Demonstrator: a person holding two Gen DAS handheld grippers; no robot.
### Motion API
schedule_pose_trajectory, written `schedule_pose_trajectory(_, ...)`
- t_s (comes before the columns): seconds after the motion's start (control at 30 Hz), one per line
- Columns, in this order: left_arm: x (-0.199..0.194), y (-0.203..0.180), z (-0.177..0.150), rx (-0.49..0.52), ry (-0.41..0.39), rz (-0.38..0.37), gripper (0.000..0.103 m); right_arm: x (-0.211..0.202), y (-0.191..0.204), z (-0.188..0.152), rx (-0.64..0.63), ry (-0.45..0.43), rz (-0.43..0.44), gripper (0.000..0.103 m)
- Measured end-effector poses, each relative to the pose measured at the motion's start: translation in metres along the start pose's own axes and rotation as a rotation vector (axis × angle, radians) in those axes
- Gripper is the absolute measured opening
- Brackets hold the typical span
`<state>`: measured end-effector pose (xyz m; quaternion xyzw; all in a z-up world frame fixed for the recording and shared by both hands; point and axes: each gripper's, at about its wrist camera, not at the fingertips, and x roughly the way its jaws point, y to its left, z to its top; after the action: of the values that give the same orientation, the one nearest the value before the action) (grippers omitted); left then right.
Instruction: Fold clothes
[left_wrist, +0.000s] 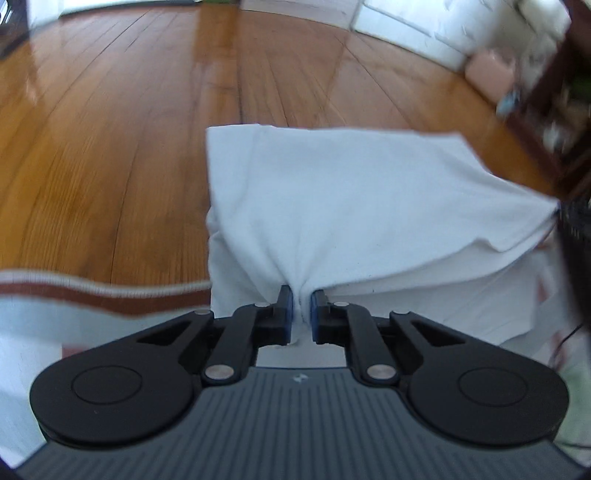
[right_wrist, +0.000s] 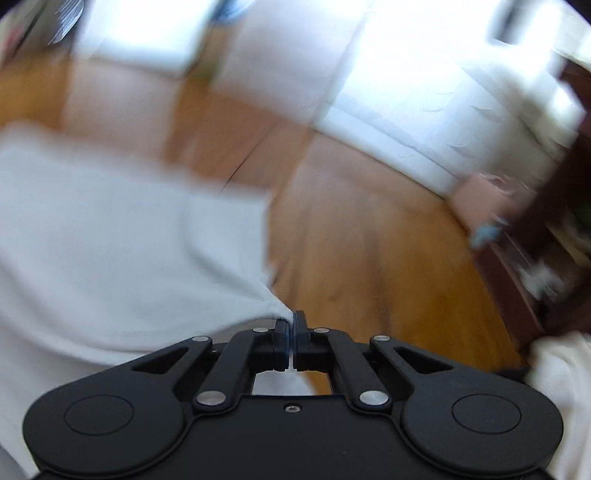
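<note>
Left gripper (left_wrist: 302, 314) is pinching a bunched fold of the white cloth (left_wrist: 332, 192), jaws nearly closed with just the fabric filling the narrow gap between the blue pads. In the left wrist view the cloth is spreading up from the jaws across the centre and right of the frame, its far edge lying against the wooden floor (left_wrist: 110, 147). A striped band of fabric (left_wrist: 103, 291) is running along the lower left, just beside the cloth. Right gripper (right_wrist: 291, 341) is clamping a corner of the same white cloth (right_wrist: 110, 240), jaws fully together on that thin edge. In the right wrist view the cloth is filling the left half of the frame, pulled to a point at the jaws; wooden floor (right_wrist: 369, 277) is showing centre and right. This view is heavily blurred. Dark wooden furniture (right_wrist: 535, 277) is sitting at the right edge, with more white fabric (right_wrist: 561, 376) at lower right.
</note>
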<state>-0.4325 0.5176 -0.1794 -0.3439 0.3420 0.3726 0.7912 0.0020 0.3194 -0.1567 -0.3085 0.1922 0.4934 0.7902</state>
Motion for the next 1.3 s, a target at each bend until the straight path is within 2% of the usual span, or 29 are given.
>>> schedule_pose_trajectory(0.07,0.001,0.004,-0.008,-0.030,0.039,-0.012,0.009,0.001,-0.024,-0.011,0.169,0.065,0.033,0.000)
schedule_pose_trajectory(0.13,0.008,0.001,-0.015,-0.019,0.086,-0.005,0.009,0.019,-0.033,-0.029,0.201,0.148,0.068,0.000)
schedule_pose_trajectory(0.2,0.018,-0.010,-0.020,0.053,0.123,0.065,0.009,0.028,-0.035,-0.038,0.211,0.166,0.087,0.000)
schedule_pose_trajectory(0.27,0.018,-0.015,-0.020,0.078,0.114,0.108,0.009,0.015,-0.040,-0.033,0.263,0.107,0.113,0.000)
schedule_pose_trajectory(0.33,0.006,-0.011,-0.017,0.044,0.073,0.104,0.009,-0.006,-0.040,-0.029,0.237,0.005,0.117,0.001)
schedule_pose_trajectory(0.37,0.001,-0.008,-0.018,0.027,0.069,0.088,0.010,-0.007,-0.037,-0.032,0.191,0.009,0.107,0.001)
schedule_pose_trajectory(0.43,-0.008,-0.001,-0.020,-0.004,0.069,0.053,0.010,0.008,-0.029,-0.044,0.087,0.104,0.092,0.001)
schedule_pose_trajectory(0.5,-0.005,-0.002,-0.026,-0.007,0.108,0.037,0.010,0.012,-0.022,-0.052,0.040,0.124,0.059,0.002)
schedule_pose_trajectory(0.6,0.002,-0.001,-0.034,-0.008,0.157,0.075,0.010,0.005,-0.021,-0.051,0.076,0.105,0.053,0.002)
schedule_pose_trajectory(0.7,-0.003,0.006,-0.033,-0.031,0.147,0.136,0.009,0.010,-0.020,-0.050,0.067,0.111,0.043,0.002)
schedule_pose_trajectory(0.83,-0.017,0.018,-0.033,-0.099,0.104,0.125,0.011,0.010,-0.023,-0.050,0.107,0.116,0.033,0.005)
schedule_pose_trajectory(0.9,-0.020,0.018,-0.033,-0.094,0.085,0.096,0.013,0.010,-0.021,-0.052,0.109,0.119,0.030,0.006)
schedule_pose_trajectory(0.93,-0.018,0.012,-0.033,-0.058,0.090,0.091,0.018,0.010,-0.019,-0.054,0.109,0.120,0.029,0.006)
schedule_pose_trajectory(1.0,-0.006,-0.004,-0.035,0.030,0.129,0.080,0.044,0.010,-0.017,-0.054,0.106,0.122,0.025,0.006)
schedule_pose_trajectory(1.03,0.002,-0.013,-0.036,0.079,0.156,0.074,0.076,0.011,-0.016,-0.054,0.107,0.122,0.025,0.006)
schedule_pose_trajectory(1.07,0.011,-0.022,-0.038,0.129,0.188,0.072,0.093,0.012,-0.016,-0.054,0.113,0.121,0.025,0.006)
schedule_pose_trajectory(1.1,0.025,-0.031,-0.042,0.187,0.232,0.092,0.092,0.012,-0.016,-0.054,0.118,0.120,0.027,0.006)
schedule_pose_trajectory(1.17,0.041,-0.044,-0.047,0.293,0.261,0.172,0.061,0.014,-0.017,-0.050,0.117,0.112,0.040,0.005)
schedule_pose_trajectory(1.2,0.042,-0.048,-0.047,0.328,0.249,0.195,0.050,0.014,-0.016,-0.045,0.107,0.105,0.050,0.004)
schedule_pose_trajectory(1.23,0.034,-0.048,-0.043,0.316,0.209,0.176,0.018,0.013,-0.016,-0.040,0.100,0.095,0.060,0.002)
schedule_pose_trajectory(1.3,0.013,-0.042,-0.034,0.237,0.135,0.123,0.015,0.004,-0.021,-0.024,0.114,0.048,0.085,0.001)
